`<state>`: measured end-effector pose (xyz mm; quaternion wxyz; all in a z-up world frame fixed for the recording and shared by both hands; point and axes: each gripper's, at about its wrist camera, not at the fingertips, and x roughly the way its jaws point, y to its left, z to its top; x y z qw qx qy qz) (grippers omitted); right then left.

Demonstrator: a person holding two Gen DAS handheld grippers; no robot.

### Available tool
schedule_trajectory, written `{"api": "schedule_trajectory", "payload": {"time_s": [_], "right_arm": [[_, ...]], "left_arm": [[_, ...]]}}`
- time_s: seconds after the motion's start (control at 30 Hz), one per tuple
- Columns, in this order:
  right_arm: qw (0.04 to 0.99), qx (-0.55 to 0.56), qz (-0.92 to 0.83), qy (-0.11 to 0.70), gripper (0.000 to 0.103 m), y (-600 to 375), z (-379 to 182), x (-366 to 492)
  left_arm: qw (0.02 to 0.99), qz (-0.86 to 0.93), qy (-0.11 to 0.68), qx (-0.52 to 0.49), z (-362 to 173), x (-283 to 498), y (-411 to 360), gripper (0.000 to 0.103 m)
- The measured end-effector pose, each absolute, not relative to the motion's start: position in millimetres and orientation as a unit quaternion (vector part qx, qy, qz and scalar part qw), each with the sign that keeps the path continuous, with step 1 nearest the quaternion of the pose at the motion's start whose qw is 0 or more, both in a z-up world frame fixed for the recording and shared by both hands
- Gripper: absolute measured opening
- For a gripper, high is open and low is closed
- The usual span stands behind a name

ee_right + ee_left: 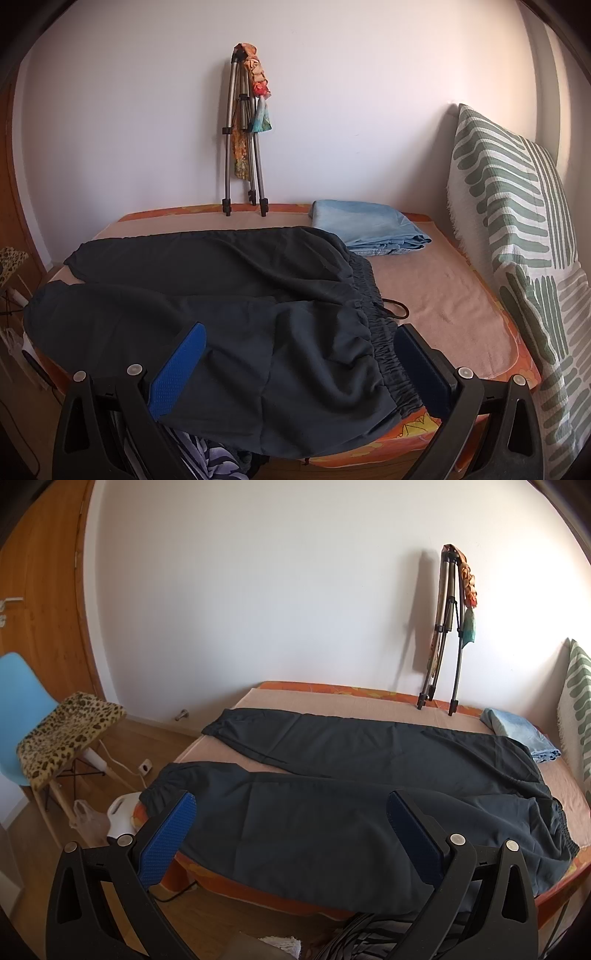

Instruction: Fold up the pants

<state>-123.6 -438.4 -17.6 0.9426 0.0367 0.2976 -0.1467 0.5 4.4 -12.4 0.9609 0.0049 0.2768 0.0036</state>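
Along the near edge of the bed (384, 705), dark soft fabric pants (332, 794) are spread flat, legs apart; no fold is yet made. The left tool (291, 834) and right tool (299, 363) are held apart, empty.

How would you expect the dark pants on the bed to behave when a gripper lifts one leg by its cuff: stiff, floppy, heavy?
The dark pants will probably go floppy: the fabric lies flat with soft creases and droops over the bed edge. They look thin, so likely light. The gathered waistband may bunch and trail behind.
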Motion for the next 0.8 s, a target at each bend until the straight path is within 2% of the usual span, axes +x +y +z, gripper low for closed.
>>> {"api": "schedule_trajectory", "payload": {"time_s": [0.57, 0.8], "right_arm": [[0.943, 0.015, -0.13, 0.305, 0.103, -427, -23, -120], [0.939, -0.051, -0.083, 0.329, 0.094, -413, -41, -119]], "left_arm": [[0.954, 0.011, 0.299, -0.018, -27, 6, 26, 0.103], [0.948, 0.023, 0.316, -0.026, -47, 10, 42, 0.101]]}}
